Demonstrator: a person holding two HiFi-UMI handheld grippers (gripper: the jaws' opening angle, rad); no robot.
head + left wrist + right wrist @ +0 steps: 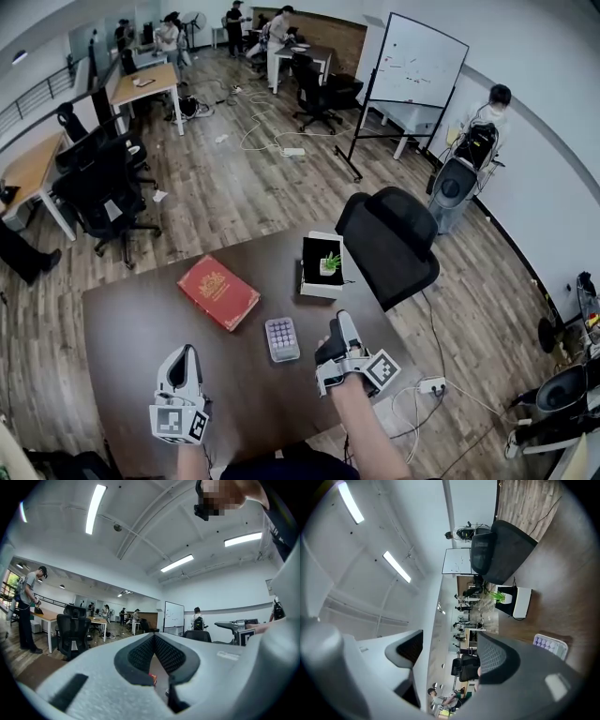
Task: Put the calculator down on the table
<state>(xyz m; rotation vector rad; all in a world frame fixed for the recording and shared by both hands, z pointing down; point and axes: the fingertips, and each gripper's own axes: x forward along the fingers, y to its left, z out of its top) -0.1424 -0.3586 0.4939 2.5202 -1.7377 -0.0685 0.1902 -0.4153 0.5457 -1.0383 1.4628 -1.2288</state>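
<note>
We count one calculator (282,338), flat on the brown table (141,319), between our two grippers and touched by neither. The left gripper (185,354) is at the near left, tips pressed together on nothing. The right gripper (337,334) is tipped on its side just beside the calculator, jaws spread wide and empty. One red book (217,292) lies up-left of the calculator. One box (321,289) with one small green plant (330,262) sits beyond it. One black chair (389,239) crowds the table's far edge.

calculator (282,338): lilac keys, perhaps | book (217,292): red | table (131,328): dark brown
</note>
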